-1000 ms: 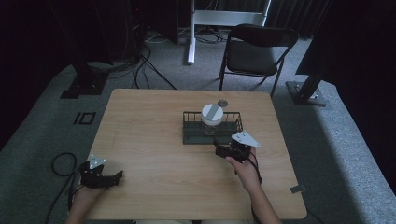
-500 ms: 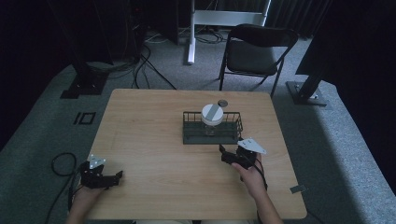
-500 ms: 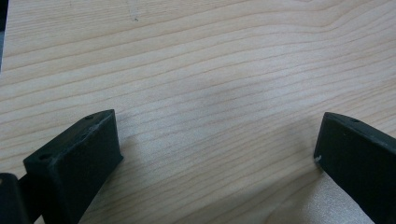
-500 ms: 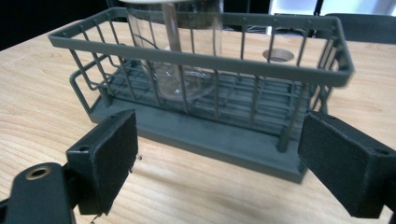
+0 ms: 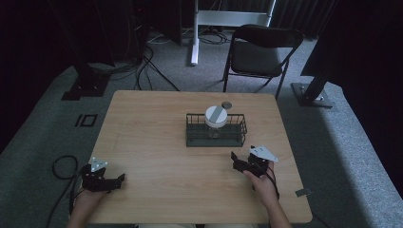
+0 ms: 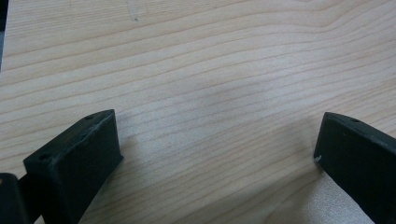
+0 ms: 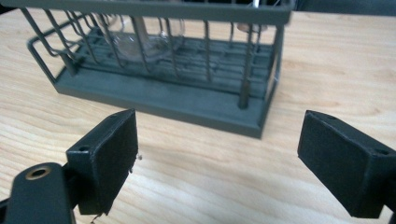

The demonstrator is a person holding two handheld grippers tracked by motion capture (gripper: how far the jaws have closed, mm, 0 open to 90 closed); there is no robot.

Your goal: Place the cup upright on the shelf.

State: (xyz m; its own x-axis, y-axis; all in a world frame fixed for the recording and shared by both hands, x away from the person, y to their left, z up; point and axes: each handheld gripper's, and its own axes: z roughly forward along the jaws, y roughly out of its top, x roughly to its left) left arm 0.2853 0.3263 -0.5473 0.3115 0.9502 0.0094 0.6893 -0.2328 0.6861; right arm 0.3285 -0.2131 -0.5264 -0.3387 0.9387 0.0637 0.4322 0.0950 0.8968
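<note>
In the high view, the right gripper [image 5: 240, 161] rests on the table [image 5: 152, 137] just in front of the wire rack [image 5: 216, 135], which holds a glass jar [image 5: 216, 118]; the left gripper [image 5: 114, 180] sits at the near left corner. In the left gripper view, its 2 jaws stand wide apart over bare wood. In the right gripper view, its jaws stand wide apart, empty, facing the rack's near corner.

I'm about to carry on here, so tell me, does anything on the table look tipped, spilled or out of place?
Nothing stands out. The glass jar with its white lid stands upright inside the black wire rack, which sits square on the wooden table. A small round object lies behind the rack. Both the left gripper and right gripper are open and empty.
</note>
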